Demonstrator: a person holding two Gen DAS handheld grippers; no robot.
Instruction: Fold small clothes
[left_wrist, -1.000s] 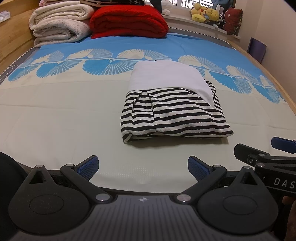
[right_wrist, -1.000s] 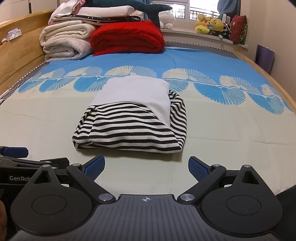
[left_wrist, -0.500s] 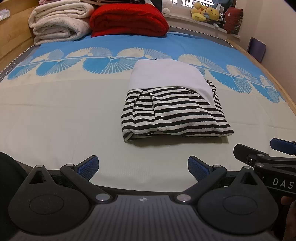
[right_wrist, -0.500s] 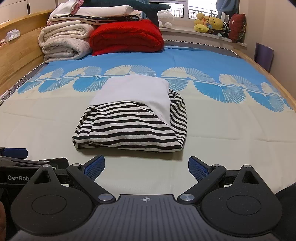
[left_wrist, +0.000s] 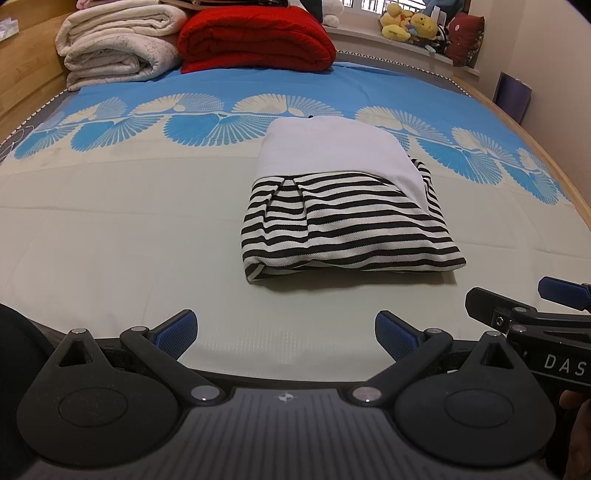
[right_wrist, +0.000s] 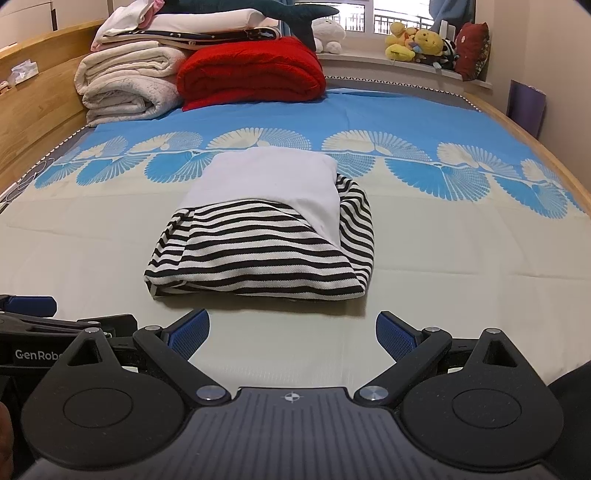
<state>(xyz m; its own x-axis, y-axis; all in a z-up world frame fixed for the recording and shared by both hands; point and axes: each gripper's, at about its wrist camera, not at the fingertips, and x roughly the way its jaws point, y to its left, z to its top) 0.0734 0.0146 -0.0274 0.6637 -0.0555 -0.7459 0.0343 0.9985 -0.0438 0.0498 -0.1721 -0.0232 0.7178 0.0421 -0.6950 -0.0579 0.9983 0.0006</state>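
Note:
A small garment, white at the top and black-and-white striped below, lies folded into a compact rectangle on the bed. My left gripper hovers open just short of its near left corner, nothing between its blue pads. My right gripper is open too, close in front of the garment's near edge and empty. In the left wrist view the right gripper's side shows at the right edge. The left gripper's side shows at the left edge of the right wrist view.
The bed sheet is pale with a blue fan-patterned band. Folded white blankets and a red blanket are stacked at the headboard. Plush toys sit on the window sill. A wooden bed frame runs along both sides.
Both grippers have edged slightly back and tilted; the garment lies unmoved and both grippers stay open.

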